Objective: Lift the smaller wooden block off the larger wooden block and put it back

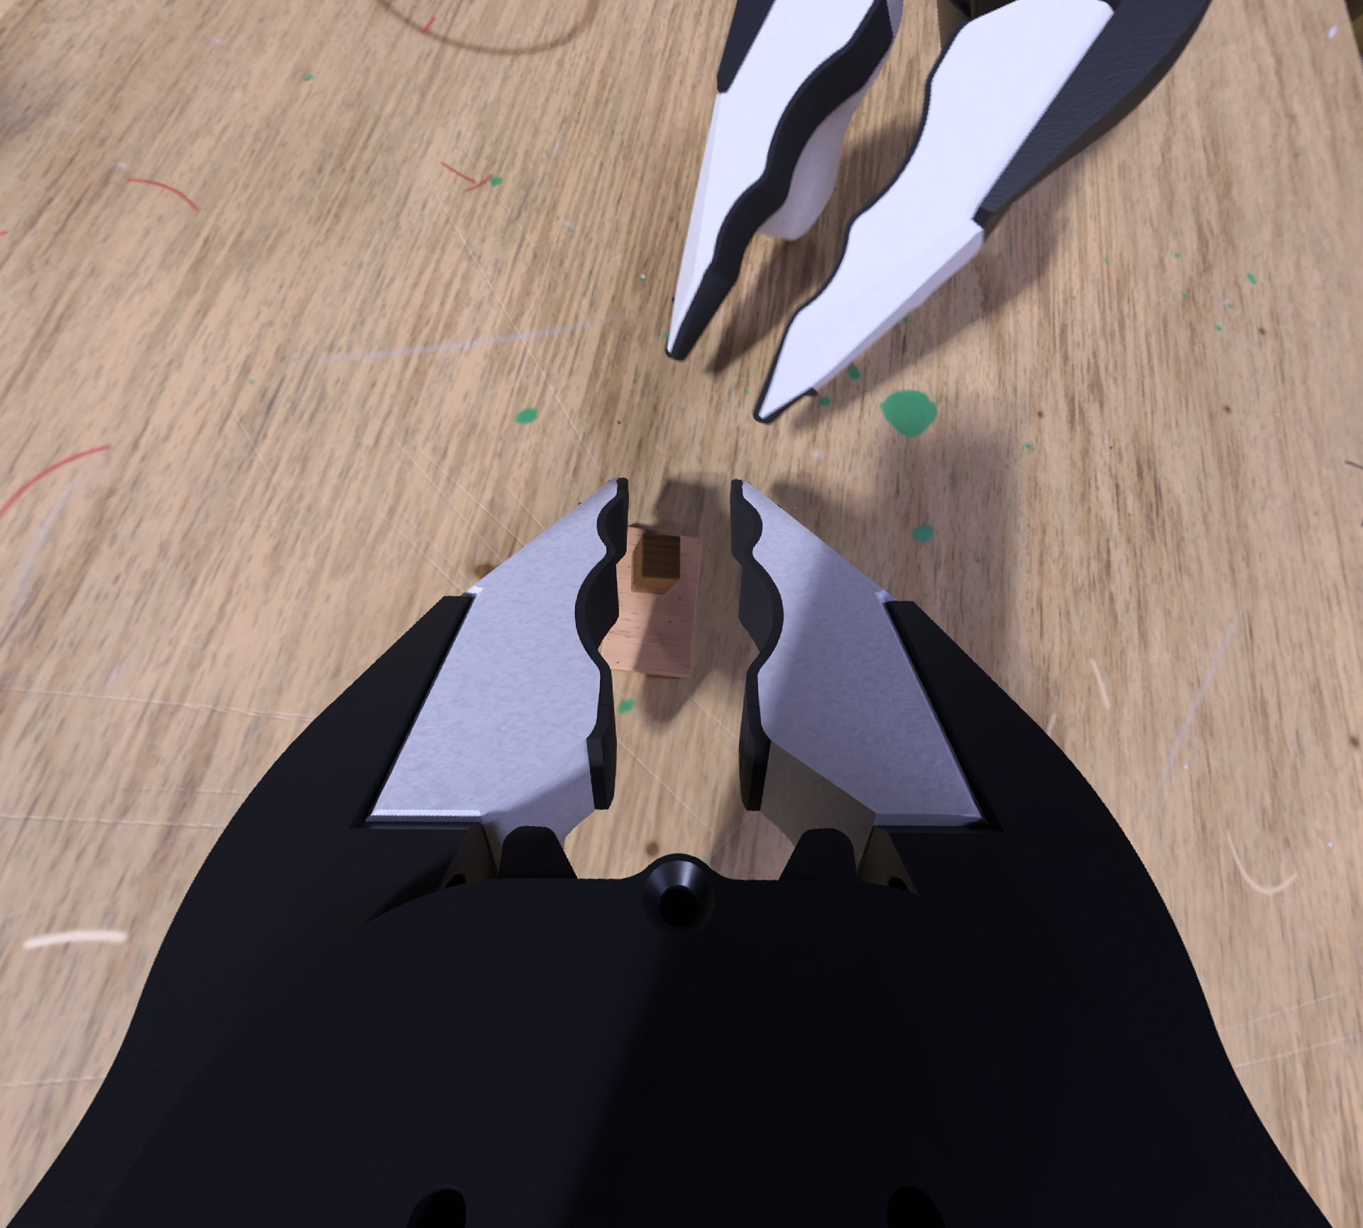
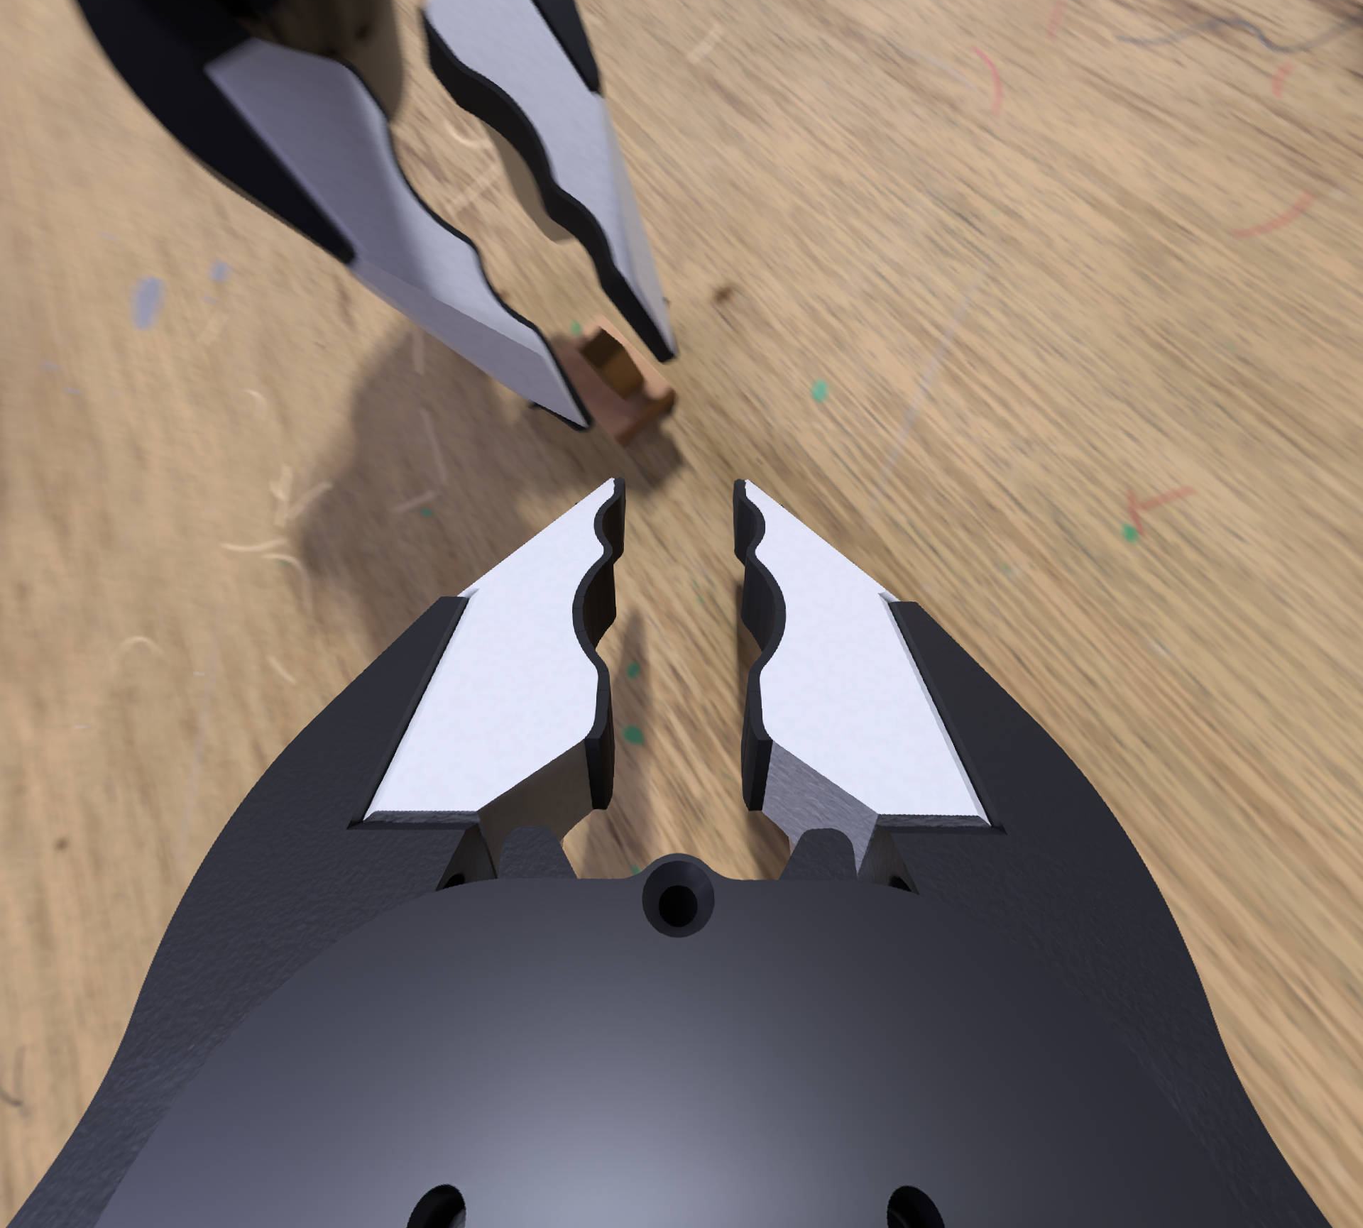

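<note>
One scuffed wooden tabletop (image 1: 295,344), green paint flecks (image 1: 909,412), room apparently unseen.

The left gripper (image 1: 678,492), black with white fingers, hangs spread above a pale larger wooden block (image 1: 656,625) carrying a small dark wooden block (image 1: 659,562). Beyond, the right gripper (image 1: 726,385) points down, parted, at the scuffed wooden table (image 1: 295,381).

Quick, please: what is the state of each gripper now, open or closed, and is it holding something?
Left gripper: open, holding nothing, poised over the small block on the large block.
Right gripper: open, holding nothing.
</note>
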Available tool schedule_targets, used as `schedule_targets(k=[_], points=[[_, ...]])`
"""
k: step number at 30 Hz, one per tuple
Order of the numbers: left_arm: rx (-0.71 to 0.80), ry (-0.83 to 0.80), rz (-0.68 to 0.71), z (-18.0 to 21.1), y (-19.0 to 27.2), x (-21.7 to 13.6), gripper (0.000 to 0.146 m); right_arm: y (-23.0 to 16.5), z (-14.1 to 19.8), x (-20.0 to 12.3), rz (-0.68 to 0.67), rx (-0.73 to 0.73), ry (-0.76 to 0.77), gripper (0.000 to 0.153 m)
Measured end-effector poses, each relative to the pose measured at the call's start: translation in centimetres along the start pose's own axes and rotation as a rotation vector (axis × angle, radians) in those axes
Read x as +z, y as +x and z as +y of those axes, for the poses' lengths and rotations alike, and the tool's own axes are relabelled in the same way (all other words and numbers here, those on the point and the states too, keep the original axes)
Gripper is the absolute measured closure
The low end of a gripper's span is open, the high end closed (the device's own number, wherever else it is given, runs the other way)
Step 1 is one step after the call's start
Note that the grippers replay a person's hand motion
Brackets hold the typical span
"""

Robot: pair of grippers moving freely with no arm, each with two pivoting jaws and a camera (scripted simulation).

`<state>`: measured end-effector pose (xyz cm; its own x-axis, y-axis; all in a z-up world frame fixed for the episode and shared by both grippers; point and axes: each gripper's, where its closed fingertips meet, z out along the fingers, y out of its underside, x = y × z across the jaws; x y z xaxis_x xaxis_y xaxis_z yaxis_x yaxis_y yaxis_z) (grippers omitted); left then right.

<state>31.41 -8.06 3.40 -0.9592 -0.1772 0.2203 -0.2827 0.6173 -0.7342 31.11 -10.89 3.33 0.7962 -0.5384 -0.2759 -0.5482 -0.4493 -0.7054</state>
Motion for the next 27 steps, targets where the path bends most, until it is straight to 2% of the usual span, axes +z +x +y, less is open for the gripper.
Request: schedule_targets(k=[2,7,11,17,22,27], points=[[-0.014,0.011,0.002,-0.1,-0.2,-0.2,0.119,-0.5,-1.1,-0.1,-0.034,0.010,0.046,0.124],[-0.023,0.017,-0.016,0.0,-0.9,-0.4,0.118,4.6,-2.2,-3.5,0.185,0.052,0.177,0.127],[-0.014,0.008,-0.023,0.2,-1.0,-0.3,0.119,6.9,-1.4,-5.5,0.296,0.074,0.174,0.125],[0.033,0.015,-0.043,0.0,-0.9,0.1,0.119,4.9,2.2,-4.7,0.253,0.080,-0.039,0.120],[0.015,0.067,0.088,-1.1,1.7,0.2,0.117,4.4,2.6,-4.0,0.224,0.003,-0.052,0.121],[0.066,0.023,0.029,-0.3,0.9,0.7,0.118,4.1,2.6,-3.5,0.188,-0.027,-0.038,0.121]])
